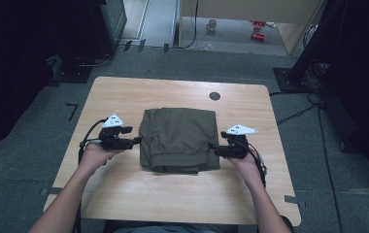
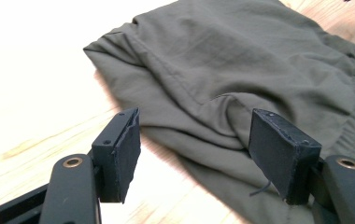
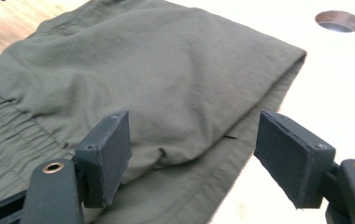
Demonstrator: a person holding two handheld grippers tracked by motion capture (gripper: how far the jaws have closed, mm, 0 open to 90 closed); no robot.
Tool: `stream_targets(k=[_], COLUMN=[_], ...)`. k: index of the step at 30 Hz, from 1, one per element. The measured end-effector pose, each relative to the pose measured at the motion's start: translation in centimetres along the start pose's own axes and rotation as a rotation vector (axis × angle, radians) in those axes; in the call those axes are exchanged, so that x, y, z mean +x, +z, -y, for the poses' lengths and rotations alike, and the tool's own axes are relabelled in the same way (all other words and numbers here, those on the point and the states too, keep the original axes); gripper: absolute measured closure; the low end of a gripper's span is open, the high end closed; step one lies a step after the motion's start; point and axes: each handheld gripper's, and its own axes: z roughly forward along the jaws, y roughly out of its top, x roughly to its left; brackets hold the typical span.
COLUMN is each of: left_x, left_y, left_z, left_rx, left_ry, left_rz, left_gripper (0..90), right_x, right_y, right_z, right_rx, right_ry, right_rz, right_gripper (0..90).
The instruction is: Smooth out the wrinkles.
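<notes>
The folded olive garment [image 1: 179, 139] lay mid-counter [image 1: 124, 194]. The left gripper [image 1: 135, 140] and right gripper [image 1: 213, 147] flanked its side edges, fingers [image 2: 122, 154] wide and holding nothing, probably positioned for another fold.

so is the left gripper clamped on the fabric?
No: in the left gripper view the left gripper has its jaws standing apart, with the olive garment lying loose between them.

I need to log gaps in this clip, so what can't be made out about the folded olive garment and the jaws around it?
- Garment type: folded over itself in the high view, so its full shape stays hidden.
- Its elastic band: cut off by the frame edge in both gripper views.
- Left gripper and right gripper: jaws open at the cloth's edges; whether a pad brushes the fabric is unclear.
</notes>
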Motion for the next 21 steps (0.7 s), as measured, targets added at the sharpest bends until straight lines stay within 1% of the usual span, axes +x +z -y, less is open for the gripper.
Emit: stream_targets(k=[5, 9, 10, 12, 13, 15, 18, 20, 21], left_x=[0.8, 1.2, 1.4, 1.7, 1.9, 2.3, 2.8, 3.2, 3.4], left_y=[0.0, -0.1, -0.1, -0.1, 0.0, 0.0, 0.0, 0.0, 0.1], left_z=[0.6, 1.2, 1.4, 1.7, 1.9, 2.1, 2.6, 2.9, 3.0], left_rx=[0.022, 0.034, 0.033, 0.031, 0.035, 0.044, 0.059, 0.066, 0.075], left_ry=[-0.008, 0.014, 0.025, 0.029, 0.017, 0.003, -0.009, -0.030, -0.032], left_rz=[-0.026, -0.050, -0.061, -0.075, -0.080, -0.085, -0.105, -0.102, -0.107], left_gripper=[34.4, 34.3, 33.6, 31.3, 31.4, 31.0, 31.0, 30.9, 30.9], right_x=[-0.9, -1.8, -2.1, -2.6, -2.9, -3.5, -4.1, -4.4, -4.6], right_y=[-0.5, -1.0, -1.1, -1.3, -1.4, -1.5, -1.5, -1.5, -1.5], right_z=[0.3, 0.5, 0.6, 0.8, 0.9, 1.2, 1.6, 1.8, 1.9], right_rx=[-0.002, -0.014, -0.016, -0.031, -0.034, -0.030, -0.028, -0.023, -0.020], right_ry=[-0.001, 0.003, 0.005, -0.002, -0.009, 0.003, 0.024, 0.024, 0.025], right_rz=[0.032, 0.051, 0.056, 0.070, 0.078, 0.096, 0.116, 0.128, 0.133], right_gripper=[26.0, 25.7, 25.6, 24.1, 24.1, 23.9, 23.4, 23.4, 23.4])
